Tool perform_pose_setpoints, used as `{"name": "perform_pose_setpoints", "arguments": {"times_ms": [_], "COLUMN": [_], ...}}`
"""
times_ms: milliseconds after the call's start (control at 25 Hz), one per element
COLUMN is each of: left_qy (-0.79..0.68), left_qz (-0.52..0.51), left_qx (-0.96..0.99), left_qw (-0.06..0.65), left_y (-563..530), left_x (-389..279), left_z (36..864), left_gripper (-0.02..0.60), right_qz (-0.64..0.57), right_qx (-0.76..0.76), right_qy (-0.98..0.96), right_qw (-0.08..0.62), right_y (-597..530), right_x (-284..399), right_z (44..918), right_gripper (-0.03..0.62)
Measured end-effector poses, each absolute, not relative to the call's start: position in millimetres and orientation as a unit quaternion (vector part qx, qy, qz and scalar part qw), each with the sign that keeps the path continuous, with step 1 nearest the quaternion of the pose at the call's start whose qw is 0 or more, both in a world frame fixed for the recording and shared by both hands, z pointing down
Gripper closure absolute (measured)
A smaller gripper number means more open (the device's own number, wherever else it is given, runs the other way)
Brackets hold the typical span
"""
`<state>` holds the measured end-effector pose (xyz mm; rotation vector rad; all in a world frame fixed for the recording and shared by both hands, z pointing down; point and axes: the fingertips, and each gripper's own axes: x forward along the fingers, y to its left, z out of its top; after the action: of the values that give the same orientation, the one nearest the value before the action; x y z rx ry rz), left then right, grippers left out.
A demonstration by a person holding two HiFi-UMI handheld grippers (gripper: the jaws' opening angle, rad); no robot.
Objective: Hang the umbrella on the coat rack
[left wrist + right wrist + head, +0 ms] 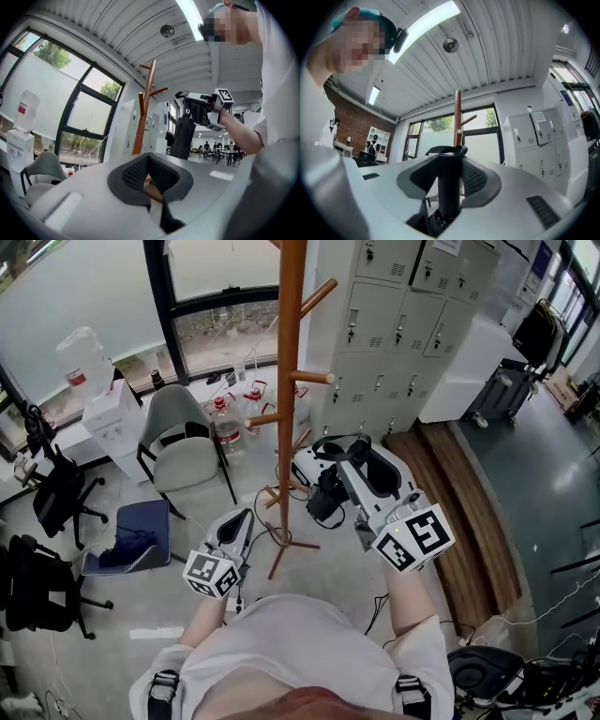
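Note:
The wooden coat rack (291,381) stands just ahead of me, pegs sticking out left and right. My right gripper (342,460) is shut on the handle of a folded black umbrella (327,500), which hangs below the jaws close to the right of the pole. In the right gripper view the black handle (449,187) stands upright between the pads, its strap loop on top, with the coat rack (458,117) straight behind. My left gripper (242,517) hangs lower on the left, shut and holding nothing. From the left gripper view the umbrella (182,137) dangles beside the coat rack (147,110).
A grey chair (183,442) and a water dispenser (103,399) stand left of the rack by the window. Grey lockers (403,324) line the right, with a wooden step (459,512) below them. Black office chairs (56,493) and a blue seat (131,540) are at left.

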<state>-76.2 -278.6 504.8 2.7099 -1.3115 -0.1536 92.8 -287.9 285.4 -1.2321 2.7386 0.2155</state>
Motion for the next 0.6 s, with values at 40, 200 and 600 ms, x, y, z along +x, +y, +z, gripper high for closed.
{"name": "perform_pose_setpoints", "arguments": {"times_ms": [40,200,600], "left_qy": [-0.434,-0.438,-0.443], "left_qz": [-0.051,-0.050,-0.051], "left_qx": [0.897,0.895,0.893], "left_qw": [0.064,0.066,0.067], "left_y": [-277.8,-277.9,-280.8], "left_x": [-77.6,-81.7,-85.8], "left_z": [504.9,507.0,508.8], "left_gripper": [0.572,0.572,0.572], "right_qz": [0.077,0.096,0.106], "right_qx": [-0.403,-0.381,-0.353], "right_qy": [0.910,0.917,0.924], "right_qw": [0.067,0.068,0.099], "right_y": [-287.7,-290.4,-310.6], "right_x": [91.1,83.3,82.6], "right_z": [276.6,248.7,192.6], "right_gripper": [0.444,0.444,0.444]}}
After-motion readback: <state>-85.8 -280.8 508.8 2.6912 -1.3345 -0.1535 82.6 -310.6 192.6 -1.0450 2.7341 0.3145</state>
